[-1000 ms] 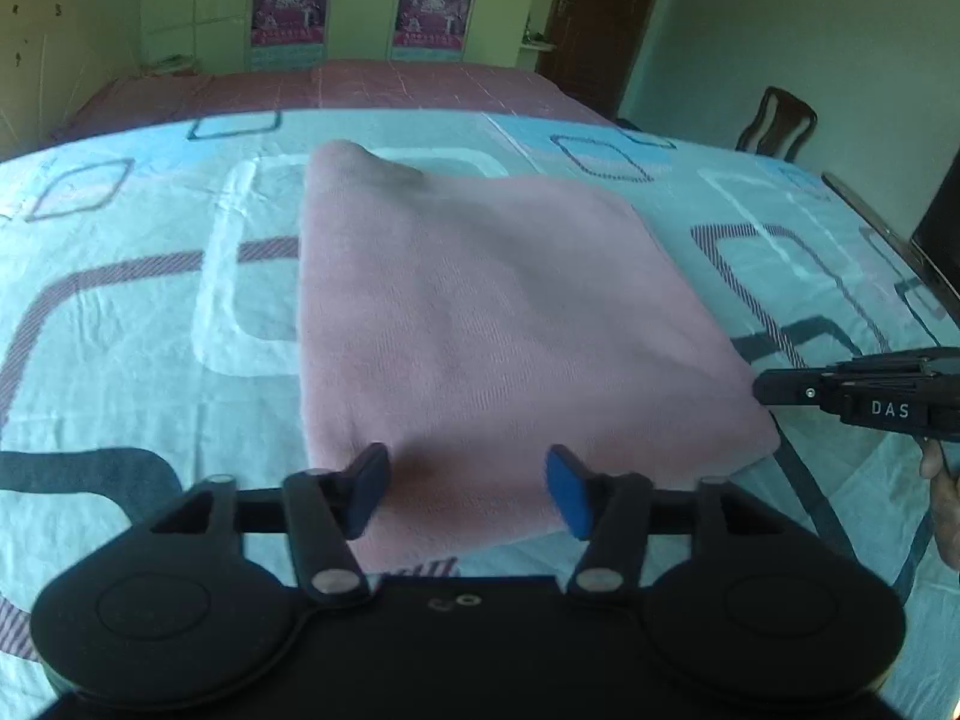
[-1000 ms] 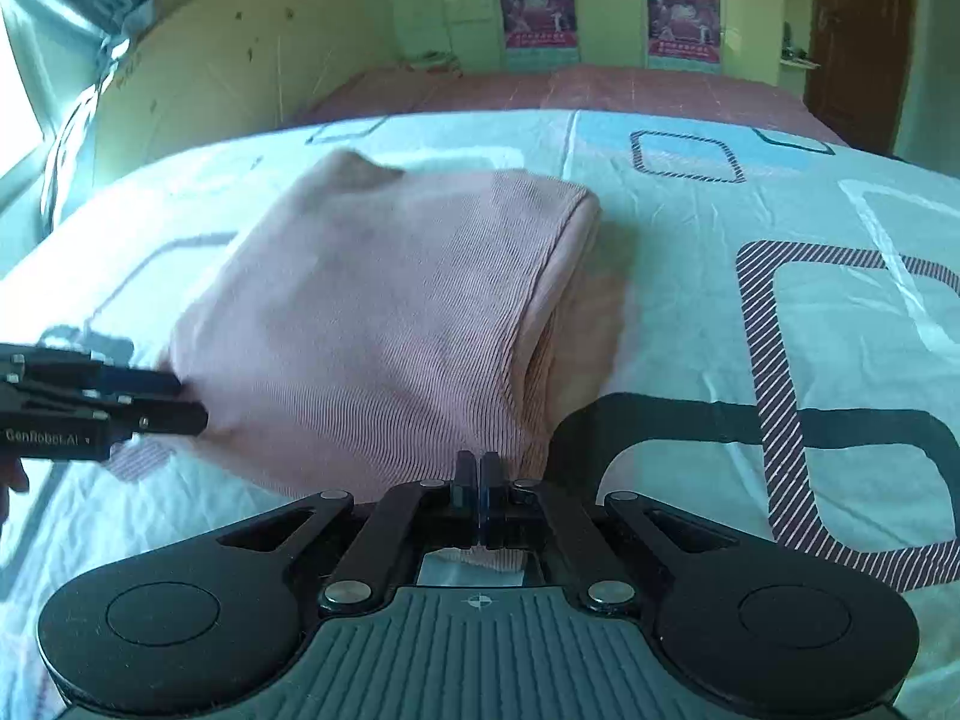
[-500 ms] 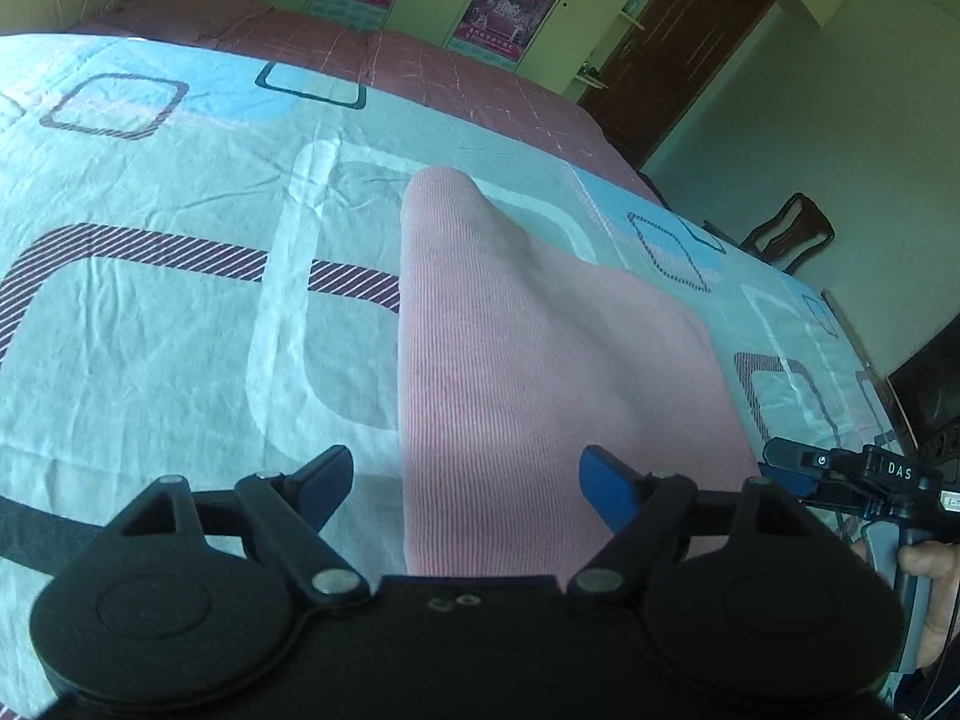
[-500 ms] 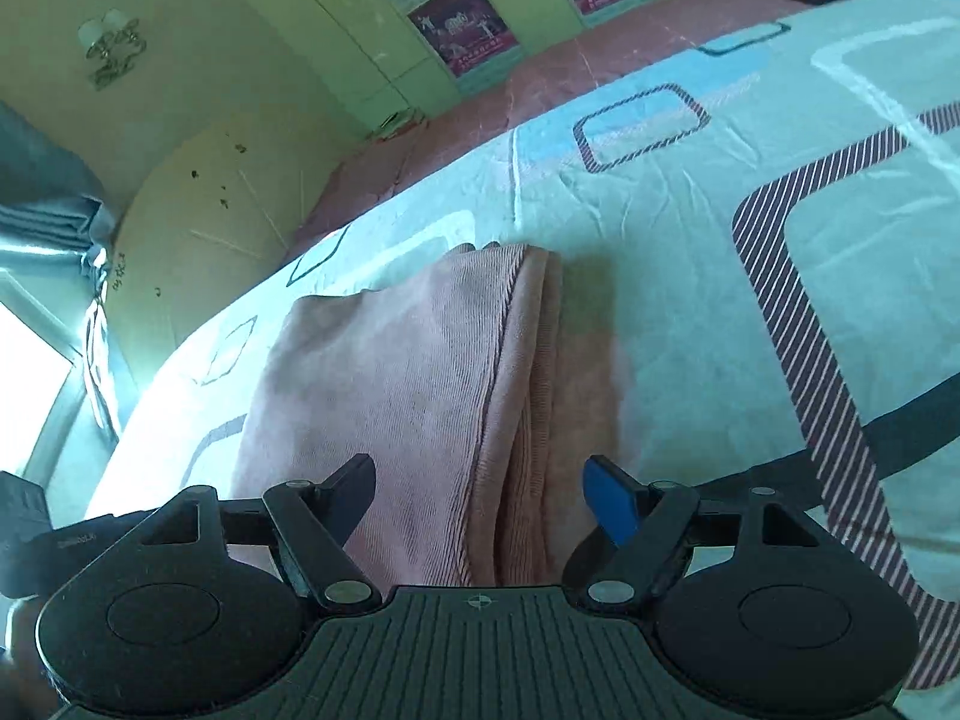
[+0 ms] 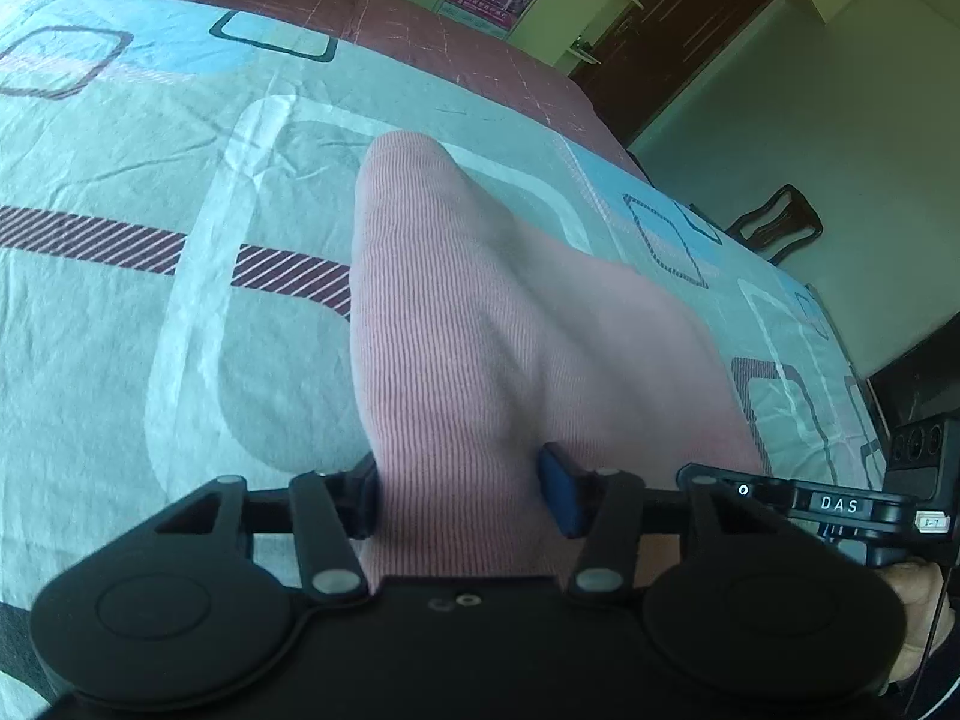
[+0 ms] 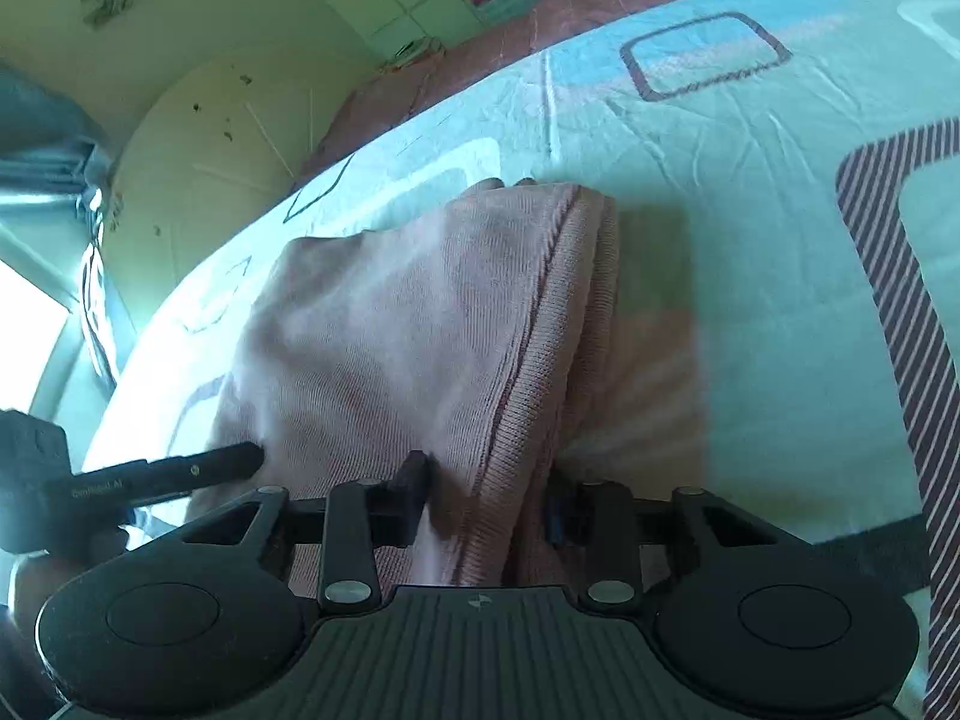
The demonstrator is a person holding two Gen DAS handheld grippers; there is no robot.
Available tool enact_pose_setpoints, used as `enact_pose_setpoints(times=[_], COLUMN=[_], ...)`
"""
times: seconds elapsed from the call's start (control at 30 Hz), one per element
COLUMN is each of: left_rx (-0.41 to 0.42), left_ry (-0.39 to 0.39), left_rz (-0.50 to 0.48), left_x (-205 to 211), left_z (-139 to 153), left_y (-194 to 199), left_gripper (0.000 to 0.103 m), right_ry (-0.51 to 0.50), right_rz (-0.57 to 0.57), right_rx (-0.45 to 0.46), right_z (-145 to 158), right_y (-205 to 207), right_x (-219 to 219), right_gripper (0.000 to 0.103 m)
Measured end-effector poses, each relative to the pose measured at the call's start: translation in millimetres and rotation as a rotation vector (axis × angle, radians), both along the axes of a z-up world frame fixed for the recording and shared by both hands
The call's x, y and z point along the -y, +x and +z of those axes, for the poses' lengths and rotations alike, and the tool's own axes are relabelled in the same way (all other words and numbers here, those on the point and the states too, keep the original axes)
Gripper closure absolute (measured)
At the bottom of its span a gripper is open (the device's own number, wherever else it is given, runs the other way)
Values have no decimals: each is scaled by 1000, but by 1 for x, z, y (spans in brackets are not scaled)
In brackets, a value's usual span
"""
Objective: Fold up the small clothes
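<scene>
A folded pink ribbed garment (image 5: pixel 510 330) lies on the patterned bedsheet (image 5: pixel 150 150). My left gripper (image 5: pixel 459 495) is open, its jaws standing either side of the garment's near left edge, with cloth between them. In the right wrist view the same garment (image 6: pixel 390 348) shows its stacked hem edges on the right. My right gripper (image 6: pixel 486 495) is open, its jaws astride the near right corner and the layered hem. Each gripper shows in the other's view: the right one in the left wrist view (image 5: pixel 840 504), the left one in the right wrist view (image 6: pixel 168 474).
The bed runs far ahead to a maroon cover (image 5: pixel 420 18). A wooden chair (image 5: pixel 774 228) and a dark door (image 5: pixel 660 24) stand at the right. A cream headboard (image 6: pixel 198 174) and a window curtain (image 6: pixel 54 144) lie to the left.
The right gripper was shut on the garment's corner a second ago, then opened. Both grippers have moved forward and lower, so the garment's near edge now sits between each pair of jaws.
</scene>
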State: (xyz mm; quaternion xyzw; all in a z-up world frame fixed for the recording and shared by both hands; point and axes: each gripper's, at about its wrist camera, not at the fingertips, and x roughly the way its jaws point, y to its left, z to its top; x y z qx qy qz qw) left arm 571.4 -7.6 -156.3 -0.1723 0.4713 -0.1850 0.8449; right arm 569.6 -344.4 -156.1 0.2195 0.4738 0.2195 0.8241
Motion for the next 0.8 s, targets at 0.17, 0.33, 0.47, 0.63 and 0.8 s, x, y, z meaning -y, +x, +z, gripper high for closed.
enact_pose_setpoints(times=[0.17, 0.33, 0.47, 0.63, 0.8], left_rx=[73, 117, 158, 192, 212], left_ry=[138, 171, 195, 204, 205], left_rz=[-49, -70, -93, -98, -66], left_x=[20, 22, 23, 8, -26], left_z=[16, 30, 44, 59, 69], left_y=[-7, -16, -28, -40, -50], left_gripper=[68, 72, 72, 72, 72], right_ry=[-158, -193, -225, -231, -233], right_rz=[28, 20, 45, 69, 114], right_rx=[89, 149, 203, 243, 274], right_z=[17, 35, 58, 77, 86], right_y=[-16, -29, -34, -42, -39], right_x=[-22, -31, -46, -69, -103], right_gripper=[82, 83, 84, 84, 84])
